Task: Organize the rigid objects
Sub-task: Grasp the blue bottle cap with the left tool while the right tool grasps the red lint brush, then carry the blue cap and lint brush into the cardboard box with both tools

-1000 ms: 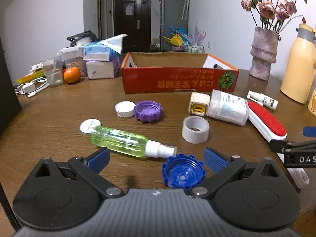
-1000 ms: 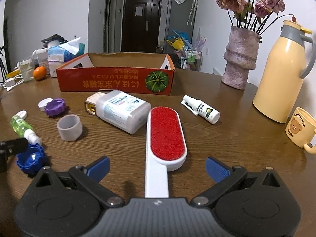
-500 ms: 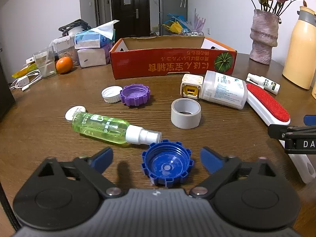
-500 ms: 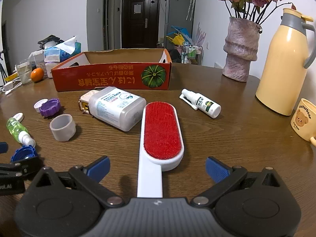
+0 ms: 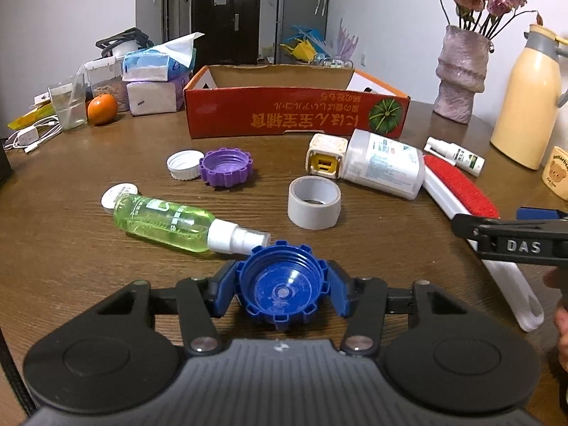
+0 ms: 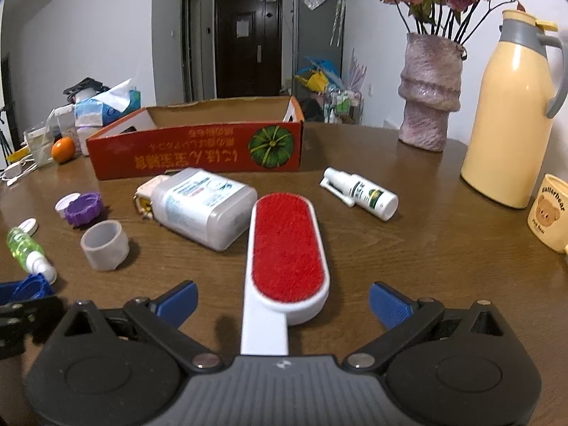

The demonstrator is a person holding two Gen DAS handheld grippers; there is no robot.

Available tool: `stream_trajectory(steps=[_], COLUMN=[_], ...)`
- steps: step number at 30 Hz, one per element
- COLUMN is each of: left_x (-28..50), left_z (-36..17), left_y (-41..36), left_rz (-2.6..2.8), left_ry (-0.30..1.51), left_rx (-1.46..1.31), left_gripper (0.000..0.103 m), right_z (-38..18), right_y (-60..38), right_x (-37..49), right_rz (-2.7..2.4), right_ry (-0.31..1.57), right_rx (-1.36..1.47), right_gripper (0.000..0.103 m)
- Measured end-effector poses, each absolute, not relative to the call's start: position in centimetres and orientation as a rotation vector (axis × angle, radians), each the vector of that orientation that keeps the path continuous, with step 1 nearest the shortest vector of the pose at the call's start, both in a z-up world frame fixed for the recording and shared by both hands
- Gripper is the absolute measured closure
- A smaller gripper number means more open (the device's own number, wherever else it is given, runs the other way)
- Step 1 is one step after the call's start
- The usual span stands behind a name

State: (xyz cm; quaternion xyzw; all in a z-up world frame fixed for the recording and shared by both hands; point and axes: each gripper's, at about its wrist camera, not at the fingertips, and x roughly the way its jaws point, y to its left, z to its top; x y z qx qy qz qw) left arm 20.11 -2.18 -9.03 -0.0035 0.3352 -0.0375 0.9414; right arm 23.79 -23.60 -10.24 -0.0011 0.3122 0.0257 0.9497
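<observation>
A blue ribbed cap (image 5: pixel 282 284) lies open side up on the brown table between the blue pads of my left gripper (image 5: pixel 282 293). Its jaws are closing, and both pads touch the cap's sides. A green spray bottle (image 5: pixel 167 222) lies just beyond, its nozzle against the cap's far rim. My right gripper (image 6: pixel 282 300) stands open over the white handle of a red lint brush (image 6: pixel 287 245), its pads well apart from the handle. The red cardboard box (image 5: pixel 294 117) stands open at the back.
A grey tape roll (image 5: pixel 314 202), a purple cap (image 5: pixel 225 167), a white cap (image 5: pixel 184 164), a white jar (image 5: pixel 385 168) and a small spray bottle (image 6: pixel 362 193) lie loose. A vase (image 6: pixel 429 99), a yellow thermos (image 6: pixel 514 117) and a mug (image 6: pixel 550 220) stand at the right.
My left gripper has slid forward around the blue cap and its jaws have drawn in from wide apart to the cap's sides. The right gripper has stayed open over the brush handle.
</observation>
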Motion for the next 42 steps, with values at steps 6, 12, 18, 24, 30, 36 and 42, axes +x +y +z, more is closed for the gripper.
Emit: stream_trajectory(steps=[6, 12, 18, 24, 30, 36, 42], left_x=[19.8, 19.8, 19.7, 20.1, 20.4, 21.0, 22.3], left_z=[-8.4, -7.9, -7.3, -6.8, -5.9, -4.7, -3.4], left_y=[-1.9, -1.5, -1.4, -1.2, -1.1, -1.0, -1.0], left_rz=[-0.077, -0.081, -0.087, -0.076, -0.075, -0.077, -0.078], left_ry=[0.661, 0.646, 0.626, 0.622, 0.598, 0.574, 0.558], left_rx=[-0.020, -0.033, -0.035, -0.034, -0.031, -0.035, -0.039], left_gripper=[0.049, 0.049, 0.049, 0.049, 0.049, 0.049, 0.049], right_z=[-10.8, -11.4, -11.0, -10.7, -9.9, -8.3, -6.7], right_y=[-23.3, -23.4, -23.0, -23.2, -23.6, -23.5, -22.9], right_x=[25.3, 26.5, 26.6, 26.4, 26.1, 25.9, 26.6], right_rz=[0.058, 0.066, 0.084, 0.080, 0.080, 0.085, 0.093], right_ry=[0.659, 0.698, 0.691, 0.687, 0.662, 0.621, 0.588], right_rx=[-0.051, -0.045, -0.061, -0.062, -0.043, -0.041, -0.041], right_gripper=[0.008, 0.021, 0.048, 0.048, 0.048, 0.048, 0.048])
